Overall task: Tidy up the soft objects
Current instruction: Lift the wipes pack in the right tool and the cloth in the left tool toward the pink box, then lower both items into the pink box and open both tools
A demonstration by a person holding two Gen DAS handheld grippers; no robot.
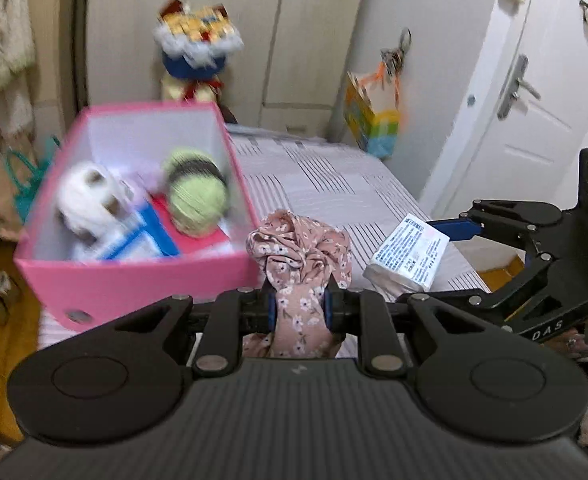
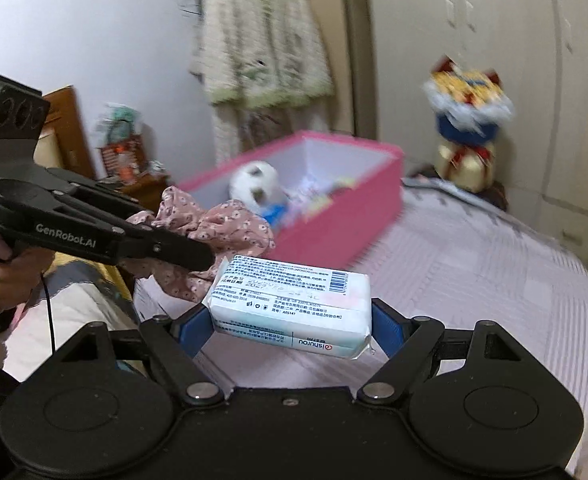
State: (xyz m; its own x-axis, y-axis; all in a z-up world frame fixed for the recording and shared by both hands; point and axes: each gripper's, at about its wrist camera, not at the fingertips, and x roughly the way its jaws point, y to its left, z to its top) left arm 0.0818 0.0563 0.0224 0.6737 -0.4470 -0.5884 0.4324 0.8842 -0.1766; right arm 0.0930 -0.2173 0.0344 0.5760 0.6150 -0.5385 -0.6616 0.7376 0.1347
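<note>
My left gripper (image 1: 299, 307) is shut on a pink floral cloth (image 1: 304, 254), held above the bed just right of the pink box (image 1: 134, 280). The cloth also shows in the right wrist view (image 2: 210, 232). The box holds a white plush (image 1: 88, 200), a green yarn ball (image 1: 196, 194) and blue-and-white packs. My right gripper (image 2: 292, 326) is shut on a white tissue pack (image 2: 294, 304), held above the bed; the pack shows in the left wrist view (image 1: 408, 256). The box is far ahead in the right wrist view (image 2: 334, 224).
The bed has a striped sheet (image 1: 334, 184). A gift bouquet (image 1: 196, 52) stands behind the box against the wardrobe. A colourful bag (image 1: 370, 120) hangs at the wall by the white door (image 1: 534, 100). A knitted cardigan (image 2: 254, 48) hangs on the wall.
</note>
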